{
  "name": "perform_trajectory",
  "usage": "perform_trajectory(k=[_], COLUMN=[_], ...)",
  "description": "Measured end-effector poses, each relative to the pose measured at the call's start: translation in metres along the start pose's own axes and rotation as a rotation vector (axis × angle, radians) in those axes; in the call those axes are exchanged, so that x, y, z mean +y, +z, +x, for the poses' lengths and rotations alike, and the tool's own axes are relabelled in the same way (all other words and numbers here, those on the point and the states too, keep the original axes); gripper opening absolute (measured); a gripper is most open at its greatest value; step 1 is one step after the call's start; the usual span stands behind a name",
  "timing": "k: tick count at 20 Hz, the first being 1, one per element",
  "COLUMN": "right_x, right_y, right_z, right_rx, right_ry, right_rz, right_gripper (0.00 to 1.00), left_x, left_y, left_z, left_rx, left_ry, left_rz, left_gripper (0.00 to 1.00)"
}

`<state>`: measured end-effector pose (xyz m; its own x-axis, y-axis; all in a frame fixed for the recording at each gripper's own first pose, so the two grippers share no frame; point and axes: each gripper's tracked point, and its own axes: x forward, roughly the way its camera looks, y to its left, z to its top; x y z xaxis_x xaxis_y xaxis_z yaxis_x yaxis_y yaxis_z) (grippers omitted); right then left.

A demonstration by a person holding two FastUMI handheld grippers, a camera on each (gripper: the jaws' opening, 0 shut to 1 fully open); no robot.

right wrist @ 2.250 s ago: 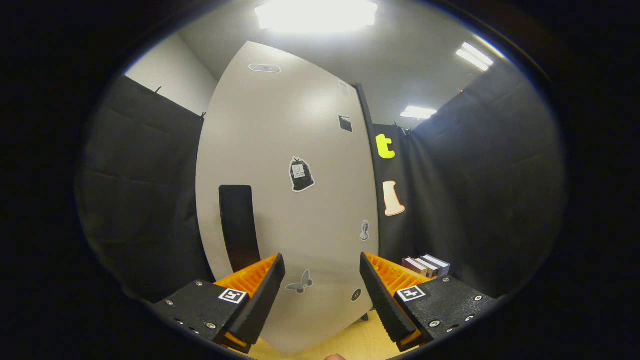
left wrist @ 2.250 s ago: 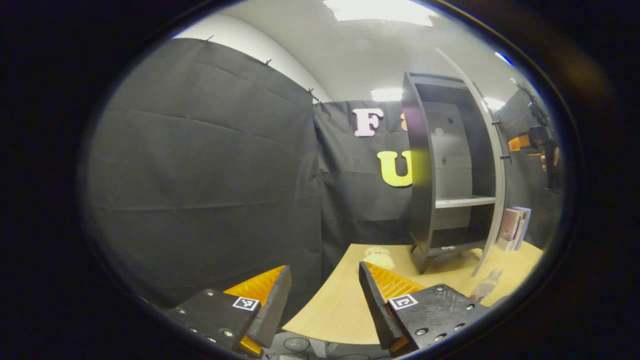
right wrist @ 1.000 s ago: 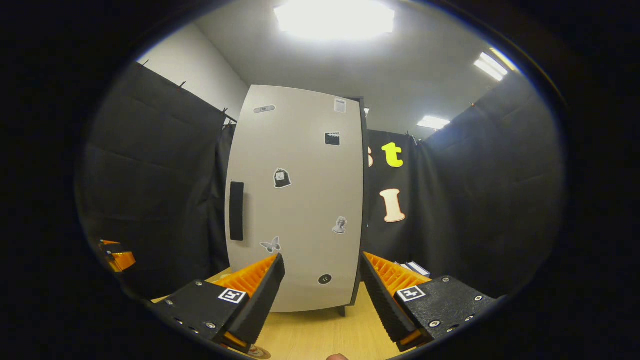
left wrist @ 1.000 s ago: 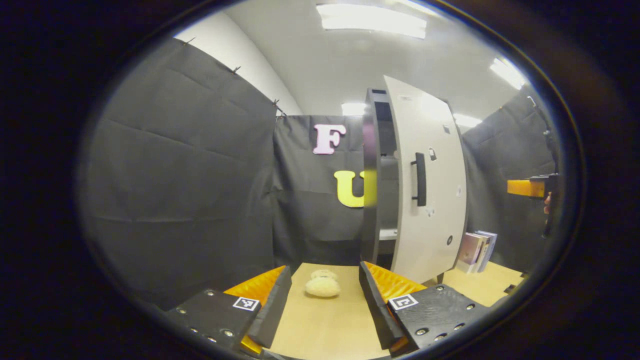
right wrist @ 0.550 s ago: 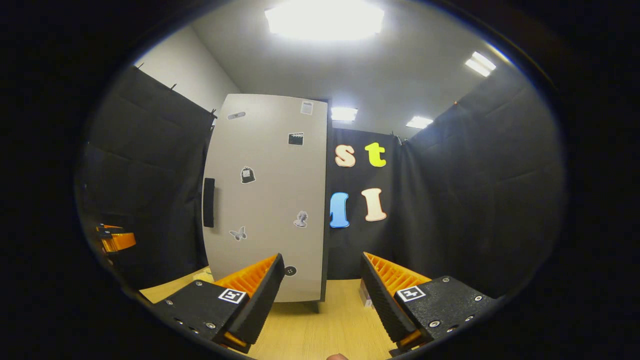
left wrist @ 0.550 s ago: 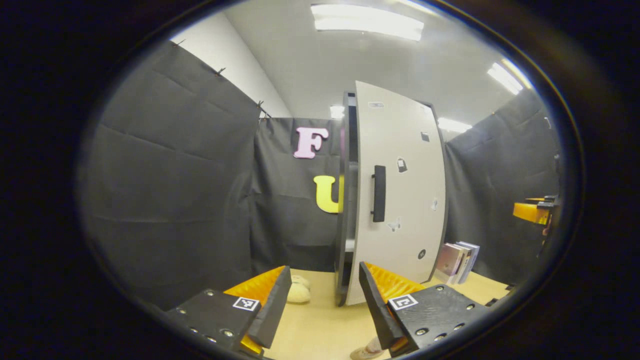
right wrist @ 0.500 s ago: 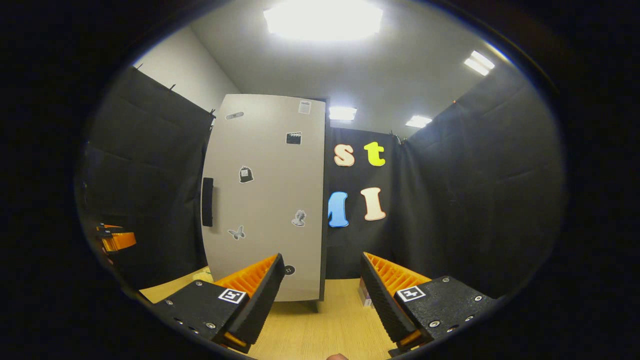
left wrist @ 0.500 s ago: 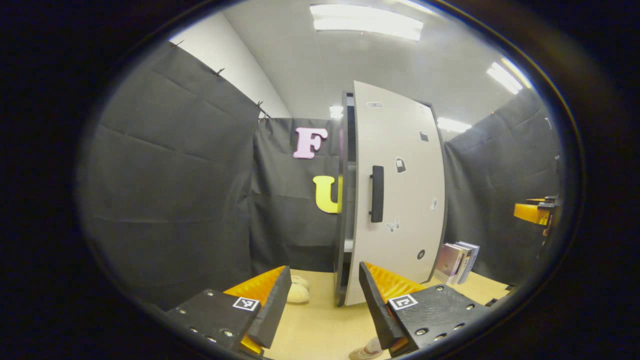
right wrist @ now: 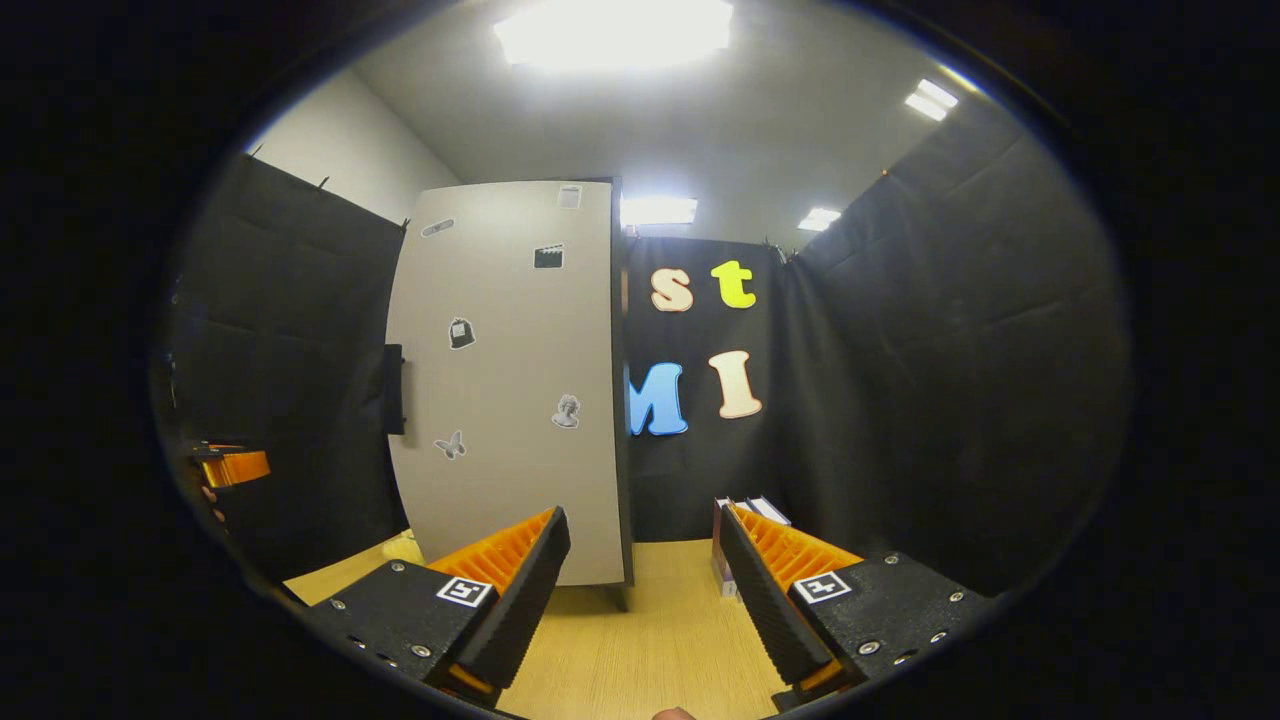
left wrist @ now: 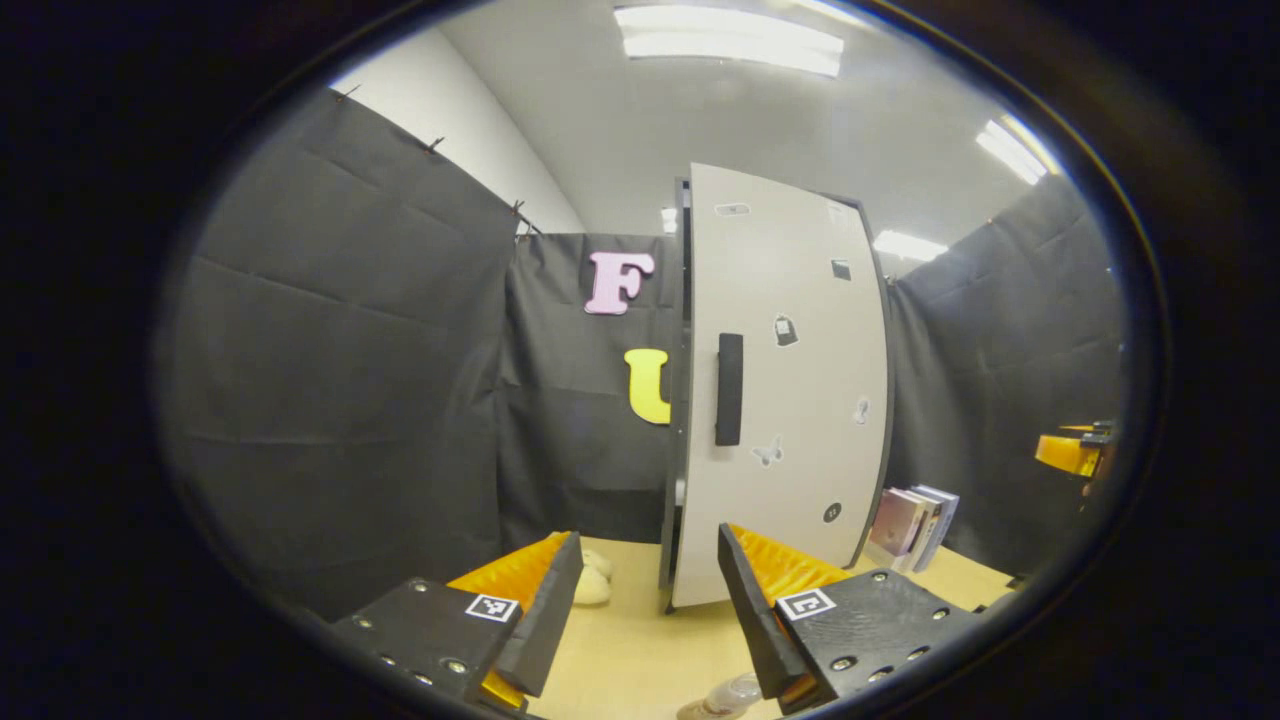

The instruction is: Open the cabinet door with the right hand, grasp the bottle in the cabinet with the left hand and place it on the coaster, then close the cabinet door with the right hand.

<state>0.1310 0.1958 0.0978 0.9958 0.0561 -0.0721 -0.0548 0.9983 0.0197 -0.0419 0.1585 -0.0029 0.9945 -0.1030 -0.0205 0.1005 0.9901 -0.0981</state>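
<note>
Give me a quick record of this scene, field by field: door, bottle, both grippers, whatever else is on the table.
door: nearly shut, thin gap at the handle edge
bottle: on the table, near the left gripper
left gripper: open, empty
right gripper: open, empty, clear of the door
other: books right of the cabinet; pale soft thing to its left

Staged recording booth, not a real home: black cloth walls (left wrist: 340, 340) pinned up on all sides, office-style ceiling light panels (right wrist: 612, 30), one wooden tabletop (right wrist: 640, 650) carrying a small cabinet (left wrist: 780, 380) with stickers on its door and a few books (left wrist: 910, 525).
</note>
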Motion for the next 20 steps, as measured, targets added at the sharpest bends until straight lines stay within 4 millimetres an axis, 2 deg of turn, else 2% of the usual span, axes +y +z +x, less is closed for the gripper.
perform_trajectory(k=[3,5,7,16,17,18,19,20], right_x=[0.001,0.003,0.004,0.011,0.011,0.011,0.011,0.012], right_y=[0.003,0.004,0.004,0.005,0.006,0.007,0.007,0.007], right_z=[0.005,0.008,0.010,0.018,0.018,0.018,0.019,0.020], right_rx=[-0.005,-0.007,-0.007,0.000,-0.002,-0.003,-0.003,-0.003], right_ry=[0.005,0.009,0.012,0.017,0.015,0.014,0.014,0.014], right_rz=[-0.001,-0.007,-0.008,-0.009,-0.009,-0.008,-0.006,-0.004], right_gripper=[0.93,0.94,0.94,0.94,0.94,0.93,0.93,0.91], left_x=[0.003,0.005,0.006,0.004,0.004,0.004,0.004,0.005], left_y=[-0.001,-0.001,-0.001,-0.002,-0.002,-0.002,-0.001,-0.001], left_z=[0.000,0.000,0.000,0.000,0.000,0.000,0.000,0.001], left_rx=[-0.001,0.000,-0.003,-0.003,-0.002,-0.004,-0.006,-0.007], left_ry=[0.011,0.017,0.021,0.029,0.030,0.030,0.029,0.030], left_rz=[0.013,0.024,0.029,0.017,0.018,0.019,0.021,0.024], left_gripper=[0.83,0.83,0.72,0.84,0.84,0.72,0.78,0.78])
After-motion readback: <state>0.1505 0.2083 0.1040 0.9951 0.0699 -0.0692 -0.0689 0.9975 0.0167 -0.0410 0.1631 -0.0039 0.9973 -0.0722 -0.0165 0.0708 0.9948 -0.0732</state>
